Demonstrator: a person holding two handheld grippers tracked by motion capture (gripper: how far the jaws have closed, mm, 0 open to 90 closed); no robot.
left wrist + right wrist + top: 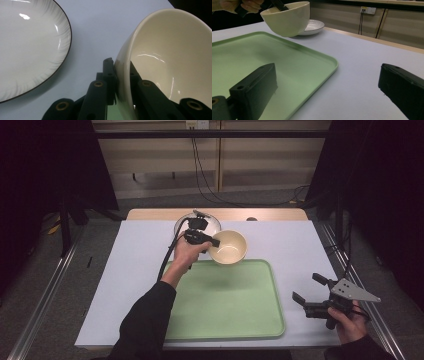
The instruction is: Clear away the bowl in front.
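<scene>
We start at the left of the high view: a sleeve and hand come up from the bottom edge w/ our left gripper [212, 242] just above frame centre, its jaws clamped on the rim of the cream bowl [229, 247], one jaw inside the wall and one outside, as the left gripper view shows close up (bowl [172, 57] at right, tilted). The bowl is lifted off the table, hanging over the far edge of the green tray [227, 300], which takes up the lower middle of the frame; in the right gripper view the bowl [287, 18] sits upper left, clearly above the tray [294, 55]. Behind it, upper centre, a white plate w/ dark rim [182, 222] rests on the pale table cover [125, 270]; in the left gripper view that plate [30, 47] is at the left, apart from the bowl. Far right, lower corner, our right gripper [307, 287] is held just off the tray's right edge, jaws spread wide, nothing btwn them. Progress, as we judge it: pickup looks done, bowl is mid-carry; what's left is prob. setting it down on the tray and letting go, and maybe the plate after that. The tray has nothing on it yet. Writing: no brand, label or text we can read on bowl, plate, tray or grippers.
</scene>
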